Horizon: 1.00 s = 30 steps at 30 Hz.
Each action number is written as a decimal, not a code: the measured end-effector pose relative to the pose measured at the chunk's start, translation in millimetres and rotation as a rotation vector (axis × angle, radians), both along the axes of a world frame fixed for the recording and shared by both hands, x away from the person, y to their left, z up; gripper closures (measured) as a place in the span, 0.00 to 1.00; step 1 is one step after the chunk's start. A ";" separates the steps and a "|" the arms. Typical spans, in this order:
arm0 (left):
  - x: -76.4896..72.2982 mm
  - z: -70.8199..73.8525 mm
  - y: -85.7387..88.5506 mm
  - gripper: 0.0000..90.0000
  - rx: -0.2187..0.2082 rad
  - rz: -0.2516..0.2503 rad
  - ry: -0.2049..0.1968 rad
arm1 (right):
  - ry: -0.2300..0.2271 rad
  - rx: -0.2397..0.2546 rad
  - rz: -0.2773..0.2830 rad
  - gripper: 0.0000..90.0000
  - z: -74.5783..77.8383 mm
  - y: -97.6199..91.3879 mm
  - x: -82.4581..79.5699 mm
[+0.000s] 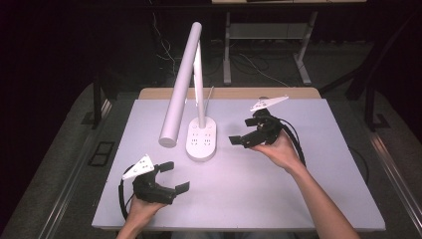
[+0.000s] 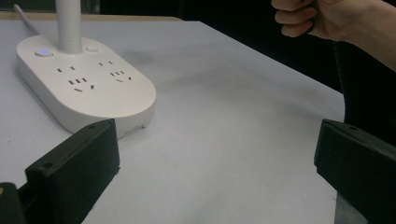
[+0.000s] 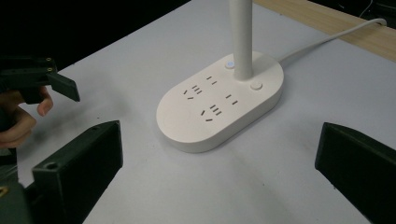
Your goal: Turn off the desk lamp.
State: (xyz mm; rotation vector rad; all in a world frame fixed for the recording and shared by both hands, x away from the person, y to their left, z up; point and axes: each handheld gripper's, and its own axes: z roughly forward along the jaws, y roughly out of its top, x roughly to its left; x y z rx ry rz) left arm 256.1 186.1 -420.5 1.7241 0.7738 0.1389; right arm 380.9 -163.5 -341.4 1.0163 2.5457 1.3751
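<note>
Two grippers, both with jaws wide apart and empty. We see the desk lamp (image 1: 201,139) mid-table on the white table (image 1: 298,189), its socket base (image 3: 219,105) between them. Left gripper (image 1: 174,177) sits near-left of the base, well apart from it. Right gripper (image 1: 239,137) hovers just right of the base, not touching.
</note>
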 end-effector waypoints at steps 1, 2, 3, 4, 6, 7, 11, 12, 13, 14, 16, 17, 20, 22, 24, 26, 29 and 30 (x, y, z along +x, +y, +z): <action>0.0 -0.1 -0.2 0.00 0.002 -0.003 0.000 | 0.002 -0.001 -0.001 0.01 -0.3 0.9 1.4; 0.0 -0.2 -0.3 0.00 0.005 -0.005 -0.001 | 0.008 0.000 -0.002 0.01 -0.4 1.7 2.6; 0.0 -0.2 -0.3 0.00 0.005 -0.006 -0.001 | 0.006 0.001 -0.002 0.01 -0.7 2.5 4.1; -0.1 -0.1 -0.3 0.00 0.003 -0.005 -0.001 | 0.005 0.000 -0.002 0.01 -0.7 3.3 5.5; -0.2 -0.2 -0.2 0.00 0.002 -0.003 -0.001 | 0.014 0.002 -0.001 0.01 -0.9 4.9 8.7; -0.1 -0.1 0.0 0.00 0.003 -0.002 -0.001 | 0.012 -0.003 -0.003 0.01 -1.1 5.8 10.6; 0.0 -0.5 0.4 0.00 0.007 -0.001 -0.003 | 0.021 0.000 -0.003 0.01 -2.2 9.0 17.5; 0.0 -0.5 0.4 0.00 0.007 0.000 -0.003 | 0.020 -0.001 -0.001 0.01 -2.9 10.3 19.3; 0.0 -0.4 0.4 0.00 0.005 0.000 -0.003 | 0.023 -0.002 0.000 0.01 -3.4 11.7 20.9; 0.1 -0.4 0.5 0.00 0.005 0.001 -0.003 | 0.028 -0.005 0.002 0.01 -4.7 15.0 23.8; 0.1 -0.4 0.9 0.00 0.004 0.001 -0.002 | 0.031 -0.011 0.006 0.01 -5.6 16.6 25.6; 0.1 -0.4 1.2 0.00 0.004 0.002 -0.003 | 0.030 -0.013 0.003 0.01 -6.6 18.4 27.3; -0.2 -0.4 1.8 0.00 0.001 0.006 -0.005 | 0.040 -0.024 0.010 0.01 -10.4 24.6 34.4; -0.5 -0.4 2.0 0.00 -0.004 0.012 -0.006 | 0.041 -0.026 0.011 0.01 -11.3 26.1 36.4; -0.5 -0.3 2.3 0.00 -0.006 0.012 -0.007 | 0.047 -0.028 0.006 0.01 -12.3 29.2 40.5; -0.5 -0.1 2.9 0.00 -0.004 0.007 -0.008 | 0.046 -0.025 0.005 0.01 -13.1 31.9 45.0; -0.6 -0.2 2.6 0.00 -0.005 0.009 -0.007 | 0.042 -0.027 0.010 0.01 -13.6 35.5 51.3; -0.3 -0.4 2.5 0.00 -0.002 0.008 -0.009 | 0.050 -0.021 0.009 0.01 -14.3 36.9 53.1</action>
